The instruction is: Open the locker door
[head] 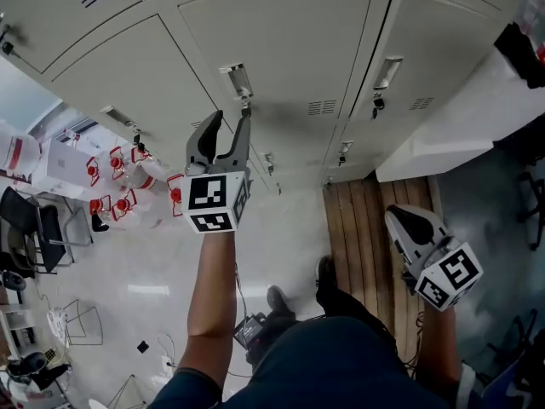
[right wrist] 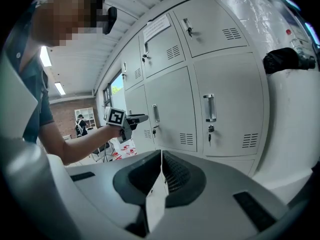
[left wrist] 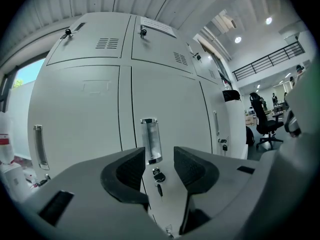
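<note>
Locker door handle untouched ahead of spread left claw.

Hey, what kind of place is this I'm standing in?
Probably a locker area at the edge of an open workplace or lab. There is a bank of grey metal lockers, an office chair farther back, and a railing along an upper level.

Left tool hovers, jaws apart, near the locker handle.
</note>
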A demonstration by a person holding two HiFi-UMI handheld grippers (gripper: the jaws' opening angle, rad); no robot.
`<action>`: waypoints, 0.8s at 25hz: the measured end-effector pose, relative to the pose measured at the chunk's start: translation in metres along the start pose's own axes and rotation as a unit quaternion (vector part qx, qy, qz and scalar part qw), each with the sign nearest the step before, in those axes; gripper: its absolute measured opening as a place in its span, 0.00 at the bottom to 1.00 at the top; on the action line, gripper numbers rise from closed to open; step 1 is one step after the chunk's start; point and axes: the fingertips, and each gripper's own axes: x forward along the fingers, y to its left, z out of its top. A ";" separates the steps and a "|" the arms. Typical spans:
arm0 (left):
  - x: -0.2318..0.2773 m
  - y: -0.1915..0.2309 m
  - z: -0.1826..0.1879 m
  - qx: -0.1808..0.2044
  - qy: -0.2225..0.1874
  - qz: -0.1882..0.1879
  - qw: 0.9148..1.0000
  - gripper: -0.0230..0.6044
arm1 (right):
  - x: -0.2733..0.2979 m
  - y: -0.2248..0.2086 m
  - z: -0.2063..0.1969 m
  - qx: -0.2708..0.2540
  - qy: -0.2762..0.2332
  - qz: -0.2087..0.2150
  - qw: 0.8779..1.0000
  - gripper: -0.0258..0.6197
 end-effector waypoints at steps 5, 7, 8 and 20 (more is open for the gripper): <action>0.024 0.008 -0.007 -0.015 -0.003 0.038 0.999 0.36 | 0.004 -0.012 -0.010 0.008 0.007 -0.006 1.000 0.10; 0.033 0.014 -0.010 -0.022 -0.004 0.055 0.998 0.38 | 0.006 -0.016 -0.012 0.011 0.010 -0.007 1.000 0.10; 0.037 0.016 -0.011 -0.025 -0.005 0.063 0.998 0.38 | 0.008 -0.019 -0.013 0.012 0.012 -0.007 1.000 0.10; 0.066 0.040 -0.020 -0.047 -0.020 0.139 0.989 0.39 | 0.023 -0.035 -0.024 0.022 0.028 -0.012 0.999 0.10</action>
